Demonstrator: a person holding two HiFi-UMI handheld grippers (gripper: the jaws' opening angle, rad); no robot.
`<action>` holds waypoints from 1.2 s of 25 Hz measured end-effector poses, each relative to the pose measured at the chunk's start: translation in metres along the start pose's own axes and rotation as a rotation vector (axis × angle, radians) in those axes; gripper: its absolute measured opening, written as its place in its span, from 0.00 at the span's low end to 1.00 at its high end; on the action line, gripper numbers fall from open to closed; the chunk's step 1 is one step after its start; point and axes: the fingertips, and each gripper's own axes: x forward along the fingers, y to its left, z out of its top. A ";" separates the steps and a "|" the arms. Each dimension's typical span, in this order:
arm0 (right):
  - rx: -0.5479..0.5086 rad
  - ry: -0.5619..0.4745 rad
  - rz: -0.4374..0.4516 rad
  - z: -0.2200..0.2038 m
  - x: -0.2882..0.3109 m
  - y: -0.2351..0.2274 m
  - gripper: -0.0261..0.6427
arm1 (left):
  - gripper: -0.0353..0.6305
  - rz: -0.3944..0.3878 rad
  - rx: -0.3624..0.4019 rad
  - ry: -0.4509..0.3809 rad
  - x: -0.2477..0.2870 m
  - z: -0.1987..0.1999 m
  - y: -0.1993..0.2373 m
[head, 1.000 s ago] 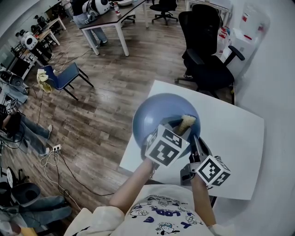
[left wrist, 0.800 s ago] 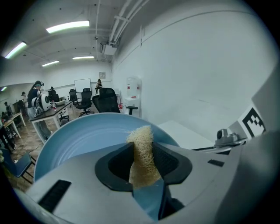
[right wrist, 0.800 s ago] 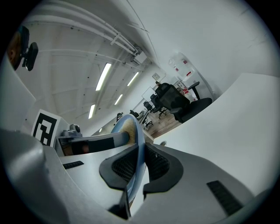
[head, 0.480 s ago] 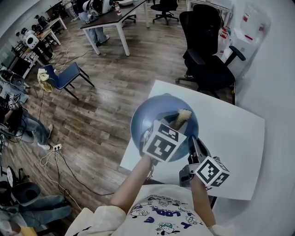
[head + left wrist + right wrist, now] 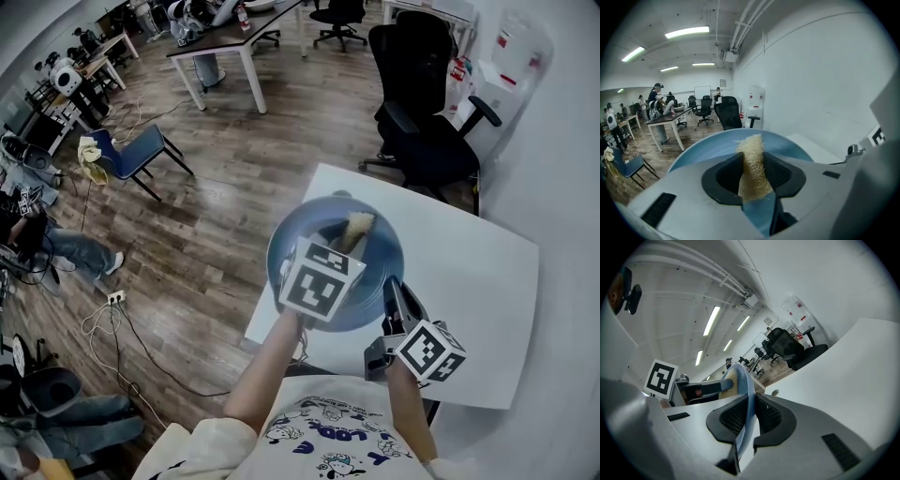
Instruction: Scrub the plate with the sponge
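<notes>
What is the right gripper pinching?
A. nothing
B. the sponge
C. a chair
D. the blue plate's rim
D: in the right gripper view, the right gripper has its jaws clamped on the rim of the plate, while the sponge sits in the left gripper.

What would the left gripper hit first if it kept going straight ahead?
Most likely the plate. The left gripper is shut on a sponge, and the sponge's tip looks to be touching the plate's inside.
</notes>
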 end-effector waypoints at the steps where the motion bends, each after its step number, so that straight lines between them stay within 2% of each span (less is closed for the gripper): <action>1: -0.001 0.000 0.000 -0.001 0.000 0.000 0.09 | 0.26 0.004 -0.005 -0.001 0.000 -0.001 0.002; 19: 0.006 -0.031 -0.020 0.012 -0.002 -0.007 0.09 | 0.26 0.083 -0.052 0.008 -0.008 -0.011 0.036; 30: 0.020 -0.065 -0.039 0.028 -0.007 -0.017 0.09 | 0.26 0.107 -0.043 0.027 -0.015 -0.015 0.042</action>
